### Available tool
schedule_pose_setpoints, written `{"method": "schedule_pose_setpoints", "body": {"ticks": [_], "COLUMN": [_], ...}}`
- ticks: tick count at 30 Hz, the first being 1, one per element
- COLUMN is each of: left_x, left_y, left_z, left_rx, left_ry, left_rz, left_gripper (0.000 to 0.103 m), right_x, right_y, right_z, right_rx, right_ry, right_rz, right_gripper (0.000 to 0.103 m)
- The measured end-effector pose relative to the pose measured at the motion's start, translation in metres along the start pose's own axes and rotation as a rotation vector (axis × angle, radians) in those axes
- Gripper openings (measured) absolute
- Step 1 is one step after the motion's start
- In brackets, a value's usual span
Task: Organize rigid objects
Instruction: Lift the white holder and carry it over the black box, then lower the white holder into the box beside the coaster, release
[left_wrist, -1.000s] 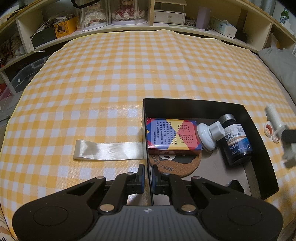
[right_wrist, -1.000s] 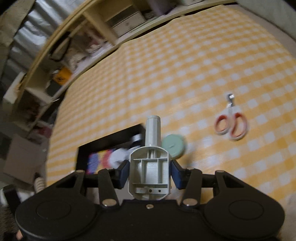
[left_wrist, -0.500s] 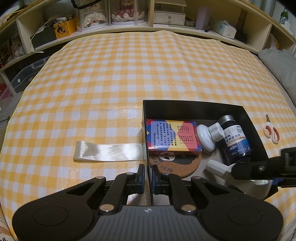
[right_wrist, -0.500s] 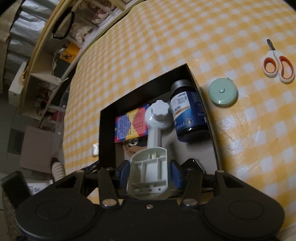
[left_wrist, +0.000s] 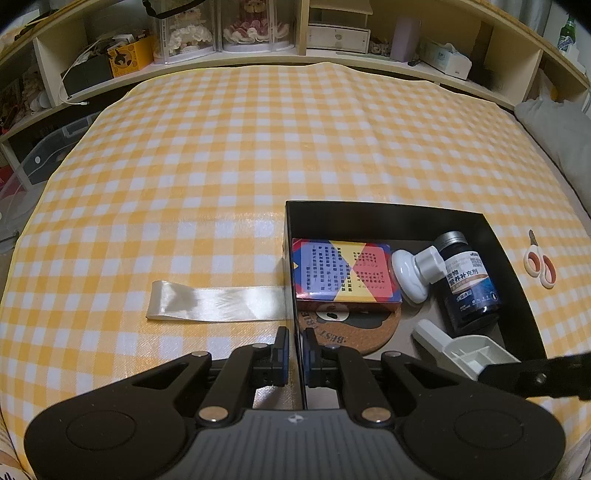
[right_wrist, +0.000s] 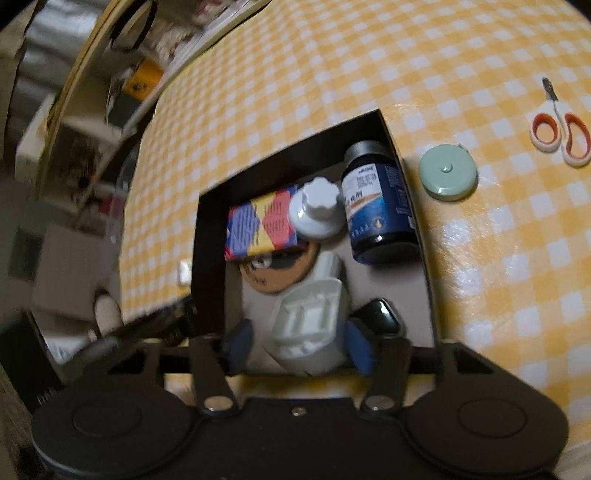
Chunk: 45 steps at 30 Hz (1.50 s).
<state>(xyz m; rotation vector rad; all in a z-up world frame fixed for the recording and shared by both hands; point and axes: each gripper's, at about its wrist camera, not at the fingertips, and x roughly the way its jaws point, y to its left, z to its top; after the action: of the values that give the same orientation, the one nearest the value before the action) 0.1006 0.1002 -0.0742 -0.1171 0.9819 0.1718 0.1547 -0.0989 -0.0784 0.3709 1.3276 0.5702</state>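
A black box (left_wrist: 388, 211) (right_wrist: 210, 236) on the yellow checked cloth holds a colourful carton (left_wrist: 343, 271) (right_wrist: 260, 225), a cork coaster (left_wrist: 354, 330), a white knob-shaped part (left_wrist: 415, 271) (right_wrist: 317, 210) and a dark blue bottle (left_wrist: 469, 282) (right_wrist: 376, 218). My left gripper (left_wrist: 294, 349) is shut on the box's left wall. My right gripper (right_wrist: 299, 345) has its fingers spread apart around a white plastic tool (right_wrist: 310, 321) (left_wrist: 461, 349) that lies in the box's near right part.
A mint round tape measure (right_wrist: 447, 171) and orange-handled scissors (right_wrist: 561, 131) (left_wrist: 540, 264) lie on the cloth right of the box. A cream ribbon (left_wrist: 218, 299) lies left of it. Shelves run along the far edge.
My right gripper has carried the white tool from above the cloth down into the box and its fingers have spread apart from it. The left gripper has not moved.
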Motion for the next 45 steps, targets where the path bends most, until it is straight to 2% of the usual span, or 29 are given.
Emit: {"method": "schedule_pose_setpoints", "body": {"ticks": [4, 6, 7, 8, 9, 11, 13, 15, 16, 20, 21, 22, 25, 26, 30, 39, 45], "left_x": [-0.004, -0.005, -0.005, -0.005, -0.005, -0.005, -0.005, -0.005, -0.005, -0.005, -0.006, -0.006, -0.006, -0.006, -0.005, -0.005, -0.005], "left_y": [0.001, 0.001, 0.001, 0.001, 0.0, 0.0, 0.001, 0.002, 0.002, 0.0, 0.002, 0.002, 0.002, 0.001, 0.003, 0.003, 0.003], "left_z": [-0.002, -0.002, -0.002, -0.002, -0.001, -0.002, -0.002, -0.003, -0.003, -0.003, -0.003, -0.003, -0.003, -0.002, -0.003, -0.003, -0.003], "left_rx": [-0.001, -0.002, -0.001, -0.002, -0.003, 0.0, 0.0, -0.002, -0.001, -0.002, -0.002, -0.003, -0.005, -0.005, -0.002, -0.002, -0.004], "left_ry": [-0.005, -0.005, -0.005, -0.005, -0.005, -0.005, -0.006, -0.007, -0.007, -0.009, -0.009, -0.009, -0.009, -0.008, -0.008, -0.007, -0.007], "left_rz": [0.001, 0.001, 0.0, -0.001, -0.001, 0.001, 0.001, 0.0, 0.0, -0.001, -0.001, -0.001, -0.003, -0.003, -0.001, 0.0, -0.002], "left_gripper": [0.01, 0.01, 0.009, 0.01, 0.01, 0.01, 0.009, 0.01, 0.01, 0.01, 0.01, 0.01, 0.01, 0.01, 0.01, 0.01, 0.01], "right_x": [-0.008, -0.006, -0.003, 0.002, 0.006, 0.008, 0.005, 0.002, 0.002, 0.0, -0.001, -0.002, 0.007, 0.011, 0.011, 0.009, 0.014], "right_y": [0.003, 0.005, 0.004, 0.002, 0.002, 0.004, 0.005, 0.004, 0.003, 0.005, 0.006, 0.007, 0.005, 0.005, 0.012, 0.01, 0.016], "right_z": [-0.004, -0.002, -0.001, 0.001, 0.003, 0.003, 0.003, 0.003, 0.004, 0.001, 0.001, 0.001, 0.002, 0.002, -0.002, 0.0, 0.006], "right_rx": [-0.052, -0.034, -0.006, 0.036, 0.056, 0.053, 0.023, 0.015, 0.013, -0.029, -0.041, -0.052, -0.005, 0.01, -0.057, -0.069, -0.12], "right_ry": [-0.01, -0.011, -0.006, 0.012, 0.028, 0.033, 0.016, 0.018, 0.025, 0.013, -0.001, -0.008, 0.019, 0.036, 0.019, 0.006, 0.001], "right_rz": [-0.023, 0.018, 0.05, 0.084, 0.097, 0.096, 0.093, 0.087, 0.077, 0.035, 0.022, 0.02, 0.15, 0.168, 0.112, 0.076, 0.011], "right_gripper": [0.05, 0.053, 0.06, 0.078, 0.085, 0.082, 0.075, 0.058, 0.053, 0.024, 0.022, 0.022, 0.022, 0.022, 0.022, 0.022, 0.022]}}
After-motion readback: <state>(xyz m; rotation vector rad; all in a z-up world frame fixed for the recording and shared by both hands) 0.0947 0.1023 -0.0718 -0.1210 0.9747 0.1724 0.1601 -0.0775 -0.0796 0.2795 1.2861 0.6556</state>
